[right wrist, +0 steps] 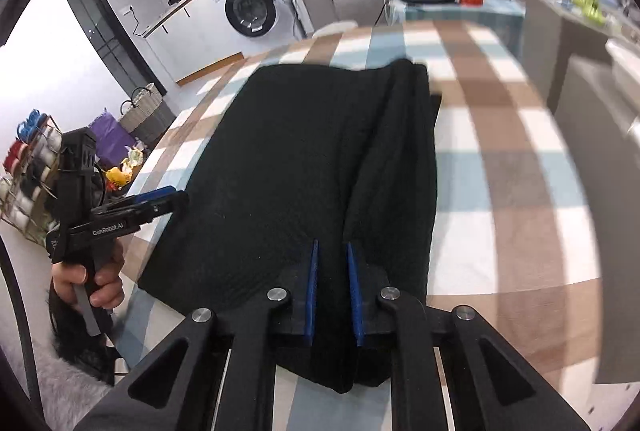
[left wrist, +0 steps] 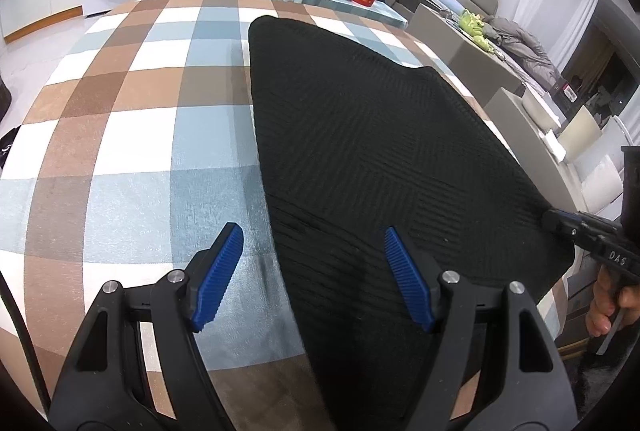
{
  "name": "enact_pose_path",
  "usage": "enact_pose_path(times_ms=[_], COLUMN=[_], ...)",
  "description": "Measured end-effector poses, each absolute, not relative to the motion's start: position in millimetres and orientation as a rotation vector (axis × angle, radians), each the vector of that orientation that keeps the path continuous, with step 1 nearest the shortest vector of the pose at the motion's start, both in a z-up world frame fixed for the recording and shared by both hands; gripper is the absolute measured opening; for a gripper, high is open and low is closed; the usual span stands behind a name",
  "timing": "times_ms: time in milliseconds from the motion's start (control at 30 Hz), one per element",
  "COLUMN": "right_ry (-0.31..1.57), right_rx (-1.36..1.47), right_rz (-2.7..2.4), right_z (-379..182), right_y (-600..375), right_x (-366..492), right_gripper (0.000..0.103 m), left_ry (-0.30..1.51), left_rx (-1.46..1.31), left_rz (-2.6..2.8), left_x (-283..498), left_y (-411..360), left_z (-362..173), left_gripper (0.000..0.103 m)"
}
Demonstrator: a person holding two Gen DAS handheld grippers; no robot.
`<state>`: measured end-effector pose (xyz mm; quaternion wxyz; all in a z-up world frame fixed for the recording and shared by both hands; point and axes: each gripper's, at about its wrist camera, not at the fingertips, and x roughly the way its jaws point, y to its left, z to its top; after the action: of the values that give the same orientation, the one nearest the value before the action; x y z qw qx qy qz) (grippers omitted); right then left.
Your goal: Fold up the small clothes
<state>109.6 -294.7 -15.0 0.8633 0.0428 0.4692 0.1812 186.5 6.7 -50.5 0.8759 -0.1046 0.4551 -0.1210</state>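
On checked tablecloth (left wrist: 132,135): black knit garment (left wrist: 360,135) lies folded, long, reaching from near edge toward far edge. Left gripper (left wrist: 312,271) hovers over garment's near left edge, fingers spread wide, grasping nothing. Right gripper (right wrist: 332,287) at garment's near right part, fingers narrowed on raised fold of fabric, pinching it. Hand (right wrist: 90,281) grips left tool's handle.

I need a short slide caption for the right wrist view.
Right gripper pinches a black knit garment on a checked tablecloth.
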Motion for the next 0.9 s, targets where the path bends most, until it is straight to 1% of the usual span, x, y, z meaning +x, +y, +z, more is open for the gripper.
enact_pose_path(times_ms=[67, 133, 200, 267, 300, 367, 433, 500, 533, 567, 600, 633, 667, 767, 900], right_ry=[1.049, 1.079, 1.05, 0.992, 0.986, 1.003, 1.033, 1.045, 1.051, 1.053, 1.054, 1.059, 1.06, 1.063, 1.045], right_rx=[0.038, 0.094, 0.133, 0.162, 0.171, 0.197, 0.198, 0.185, 0.169, 0.156, 0.146, 0.151, 0.15, 0.139, 0.138], right_rz=[0.331, 0.318, 0.338, 0.321, 0.305, 0.297, 0.302, 0.326, 0.331, 0.343, 0.352, 0.354, 0.354, 0.359, 0.366], right_z=[-34, -46, -38, -31, -32, -38, -47, -52, -55, -57, -58, -62, -63, -62, -63], right_y=[-291, -296, -305, -317, -323, -328, -327, -322, -319, -316, -313, -310, -307, -297, -273], right_x=[118, 124, 123, 127, 132, 141, 150, 157, 157, 155, 155, 159, 161, 168, 192], right_gripper=[0.015, 0.019, 0.026, 0.046, 0.047, 0.047, 0.047, 0.047, 0.046, 0.041, 0.035, 0.03, 0.027, 0.025, 0.024], left_ry=[0.958, 0.979, 0.988, 0.992, 0.99, 0.986, 0.991, 0.996, 0.994, 0.991, 0.983, 0.981, 0.985, 0.972, 0.942], left_rx=[-0.225, -0.218, -0.207, -0.204, -0.203, -0.19, -0.176, -0.156, -0.138, -0.116, -0.1, -0.102, -0.116, -0.111, -0.095], left_rz=[-0.259, -0.254, -0.257, -0.267, -0.279, -0.295, -0.292, -0.291, -0.28, -0.272, -0.265, -0.264, -0.262, -0.235, -0.152], left_x=[188, 190, 192, 193, 194, 195, 196, 195, 194, 193, 192, 192, 194, 201, 224], left_y=[6, 3, 0, -3, -5, -10, -14, -17, -17, -18, -17, -15, -12, -3, 14], left_z=[-54, -59, -62, -64, -64, -64, -65, -65, -66, -66, -66, -66, -66, -63, -60], left_gripper=[0.071, 0.071, 0.071, 0.071, 0.071, 0.071, 0.068, 0.053, 0.048, 0.036, 0.029, 0.027, 0.023, 0.02, 0.02])
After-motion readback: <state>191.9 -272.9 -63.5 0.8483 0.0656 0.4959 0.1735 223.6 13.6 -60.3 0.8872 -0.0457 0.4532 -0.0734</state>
